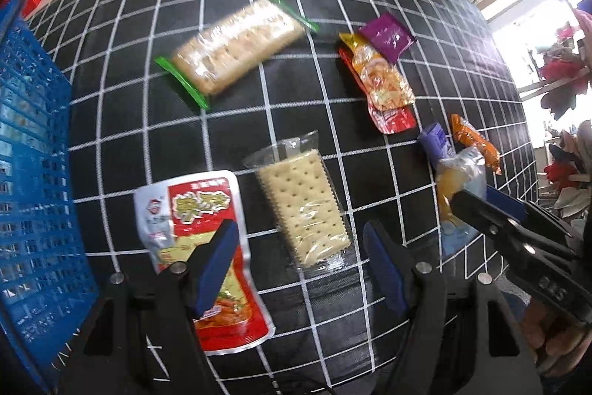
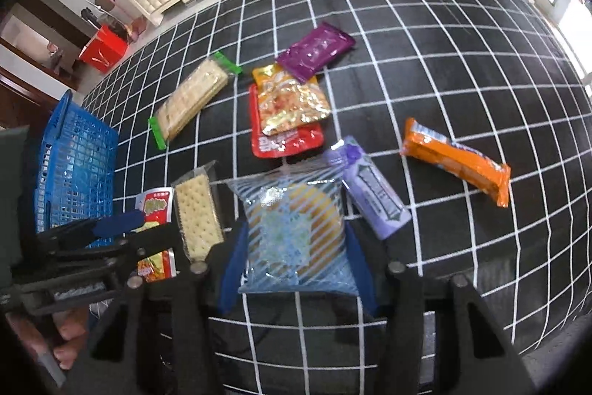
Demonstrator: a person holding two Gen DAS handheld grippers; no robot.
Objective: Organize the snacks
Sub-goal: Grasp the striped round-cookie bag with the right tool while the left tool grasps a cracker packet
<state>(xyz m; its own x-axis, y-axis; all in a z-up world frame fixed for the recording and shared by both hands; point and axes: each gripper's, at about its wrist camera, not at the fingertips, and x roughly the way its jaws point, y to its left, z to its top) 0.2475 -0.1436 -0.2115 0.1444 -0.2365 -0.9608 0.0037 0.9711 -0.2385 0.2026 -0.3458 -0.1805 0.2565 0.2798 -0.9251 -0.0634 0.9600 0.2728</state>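
Blue basket at far left on the black checked cloth. Next, left gripper, fingers spread wide, over a red pouch and clear cracker pack, touching neither for certain. Farther back, green-ended cracker pack. Centre: gold pouch lying on a second red pouch, purple packet overlapping its top. Right gripper, fingers apart, flanking a blue-striped bag; contact unclear. Then lilac bar, and orange bar well apart.
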